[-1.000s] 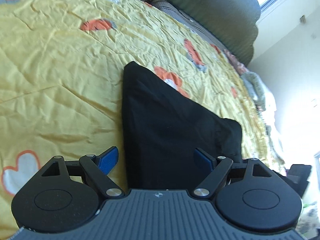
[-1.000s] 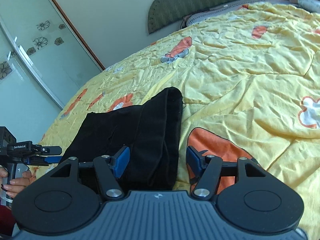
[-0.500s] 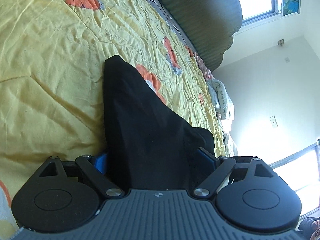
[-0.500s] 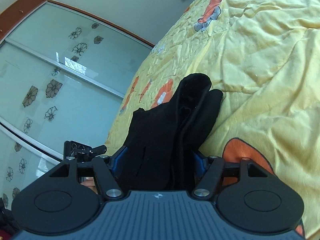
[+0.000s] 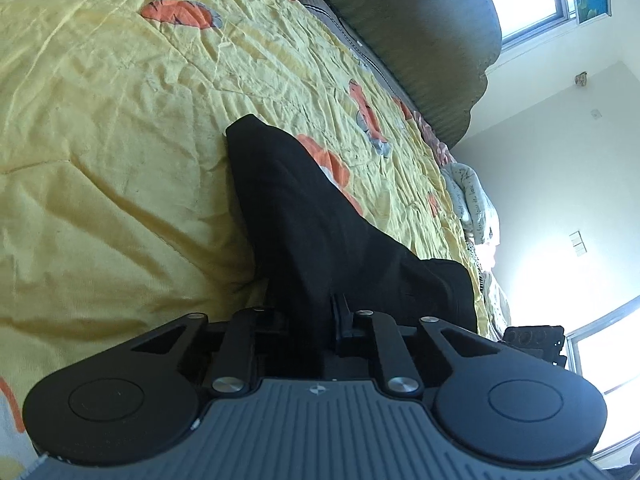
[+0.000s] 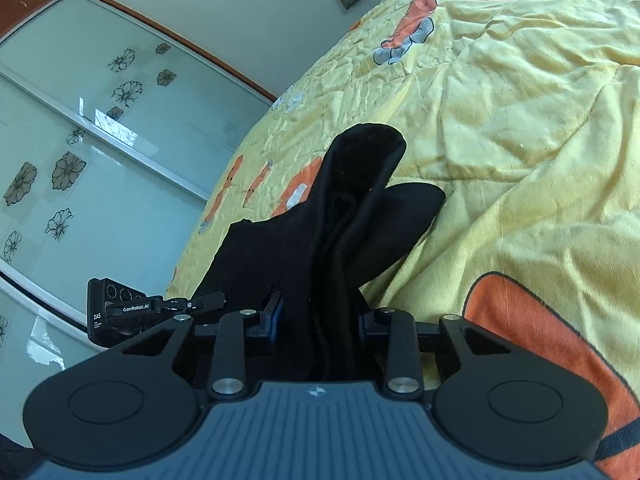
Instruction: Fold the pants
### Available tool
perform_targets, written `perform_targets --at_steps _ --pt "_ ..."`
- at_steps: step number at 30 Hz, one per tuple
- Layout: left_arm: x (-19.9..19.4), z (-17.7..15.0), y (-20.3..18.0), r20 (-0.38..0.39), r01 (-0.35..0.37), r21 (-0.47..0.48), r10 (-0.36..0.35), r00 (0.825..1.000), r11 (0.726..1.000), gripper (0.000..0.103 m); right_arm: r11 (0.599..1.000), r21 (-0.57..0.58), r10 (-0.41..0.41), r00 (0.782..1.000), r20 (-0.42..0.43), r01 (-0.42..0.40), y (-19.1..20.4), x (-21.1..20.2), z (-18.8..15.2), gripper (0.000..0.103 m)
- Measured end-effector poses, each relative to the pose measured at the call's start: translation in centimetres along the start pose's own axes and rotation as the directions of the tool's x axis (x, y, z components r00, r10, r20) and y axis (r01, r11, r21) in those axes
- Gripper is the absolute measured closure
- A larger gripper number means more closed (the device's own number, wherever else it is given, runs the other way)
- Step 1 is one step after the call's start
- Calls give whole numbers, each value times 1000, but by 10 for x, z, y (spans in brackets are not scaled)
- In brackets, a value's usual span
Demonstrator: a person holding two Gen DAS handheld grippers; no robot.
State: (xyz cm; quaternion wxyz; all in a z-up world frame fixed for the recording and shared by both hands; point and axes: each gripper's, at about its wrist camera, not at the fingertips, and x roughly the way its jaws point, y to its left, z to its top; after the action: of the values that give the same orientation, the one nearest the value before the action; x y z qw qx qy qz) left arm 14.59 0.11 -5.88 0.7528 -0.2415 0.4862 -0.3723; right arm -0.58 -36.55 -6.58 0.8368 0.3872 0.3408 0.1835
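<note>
Pants (image 5: 320,216): black, on the yellow bed quilt (image 5: 104,128), near end raised, far end lying toward 11 o'clock in the left view.
Left gripper (image 5: 306,316): closed narrow, pinching the near hem edge.
Right gripper (image 6: 318,316): closed on bunched layers (image 6: 340,216).
Handling, judged: light, limp cloth; sags and bunches.
Hold, judged: matching corners of one edge, through every layer.

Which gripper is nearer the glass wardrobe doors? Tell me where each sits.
Left. The left gripper clamps the black pants on their side toward the wardrobe doors; the right gripper clamps them on the far side, beside the orange patch.
</note>
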Motion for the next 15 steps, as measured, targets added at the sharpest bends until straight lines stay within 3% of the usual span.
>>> perform_targets --at_steps 7,15 --pt "-25 -5 -38 123 -101 173 80 989 980 88 997 -65 -26 998 53 29 30 -2 3 73" --pt "-65 21 -59 276 -242 286 163 947 927 88 979 -206 14 998 56 -2 80 27 26 73"
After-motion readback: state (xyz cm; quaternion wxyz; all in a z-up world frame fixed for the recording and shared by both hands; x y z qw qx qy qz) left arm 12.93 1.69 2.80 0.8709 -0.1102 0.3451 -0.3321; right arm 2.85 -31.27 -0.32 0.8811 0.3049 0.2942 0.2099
